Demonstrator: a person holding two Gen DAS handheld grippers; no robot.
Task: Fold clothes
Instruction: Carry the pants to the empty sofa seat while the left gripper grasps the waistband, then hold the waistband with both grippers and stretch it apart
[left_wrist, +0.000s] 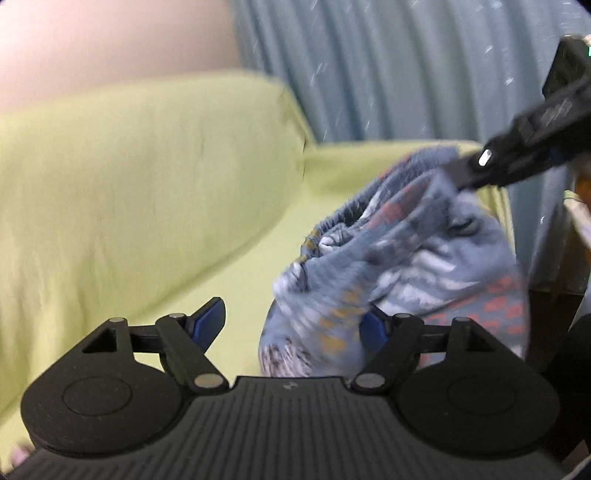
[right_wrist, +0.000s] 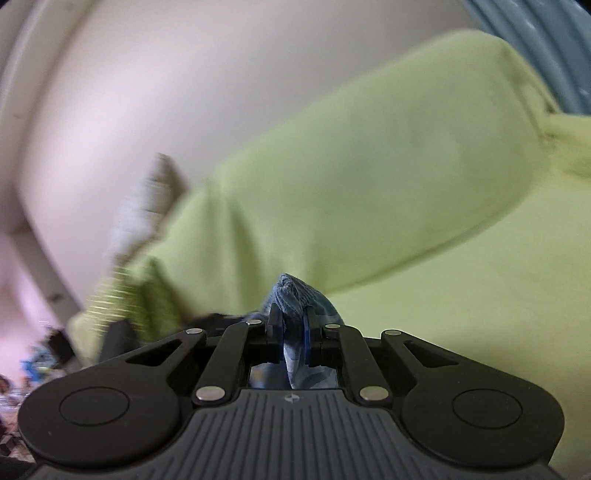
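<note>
While the right hand-held gripper (right_wrist: 291, 325) pinches a bunched edge of the blue patterned garment (left_wrist: 399, 266) tightly between its pads, the cloth hangs down from that grip above the lime-green sofa (left_wrist: 147, 177). The left hand-held gripper (left_wrist: 291, 325) stands wide, its blue-padded fingers (left_wrist: 208, 321) spread; the garment's lower part hangs just by the right-side finger, and nothing is pressed between them. A blue-grey curtain (left_wrist: 388, 66) hangs behind the sofa.
</note>
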